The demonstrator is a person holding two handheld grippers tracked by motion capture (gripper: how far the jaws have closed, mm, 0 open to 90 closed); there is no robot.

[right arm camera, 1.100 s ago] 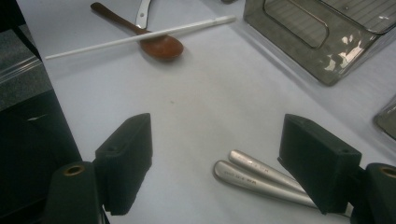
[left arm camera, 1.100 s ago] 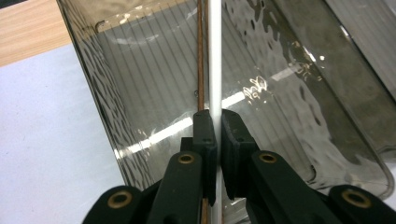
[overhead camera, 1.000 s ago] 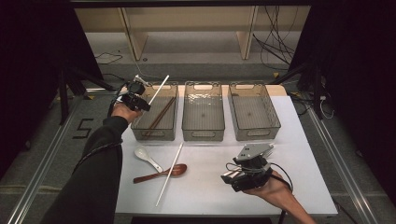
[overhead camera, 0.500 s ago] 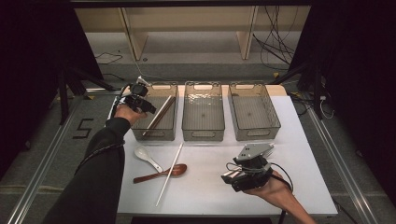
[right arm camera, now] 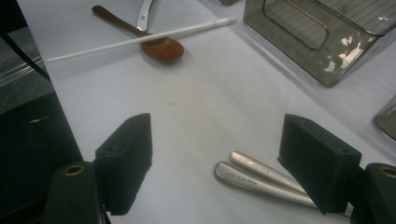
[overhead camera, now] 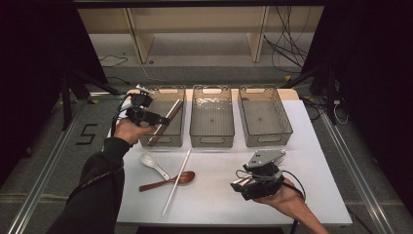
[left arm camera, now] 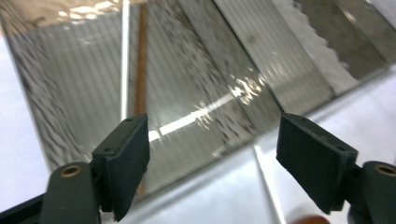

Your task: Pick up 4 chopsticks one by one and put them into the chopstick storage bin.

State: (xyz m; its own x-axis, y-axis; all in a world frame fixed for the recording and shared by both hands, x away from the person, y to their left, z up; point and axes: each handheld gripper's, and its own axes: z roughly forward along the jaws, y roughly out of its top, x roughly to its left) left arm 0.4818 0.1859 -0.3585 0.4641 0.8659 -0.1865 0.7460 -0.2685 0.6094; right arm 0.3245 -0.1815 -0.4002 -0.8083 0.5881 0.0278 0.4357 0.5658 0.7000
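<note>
My left gripper [overhead camera: 162, 119] hovers over the left edge of the left clear bin [overhead camera: 163, 140]. Its jaws have just been opening and are open, with nothing between them [left arm camera: 212, 158]. In that bin lie a white chopstick [left arm camera: 124, 60] and a brown chopstick [left arm camera: 141, 60], side by side. My right gripper [overhead camera: 239, 185] rests low over the front right of the table, open and empty [right arm camera: 217, 161]. Two metal handles [right arm camera: 261, 179] lie on the table by its right jaw.
A middle bin [overhead camera: 212, 141] and a right bin [overhead camera: 265, 139] stand empty beside the left one. On the white table, a second white chopstick [overhead camera: 176, 183] lies across a brown spoon [overhead camera: 186, 176], with a white spoon [overhead camera: 153, 163] to their left. Wooden shelving stands beyond.
The white chopstick that my left gripper held tilted above the left bin now lies in it. The left gripper has opened and drawn back toward the bin's left edge. The right gripper stayed still.
</note>
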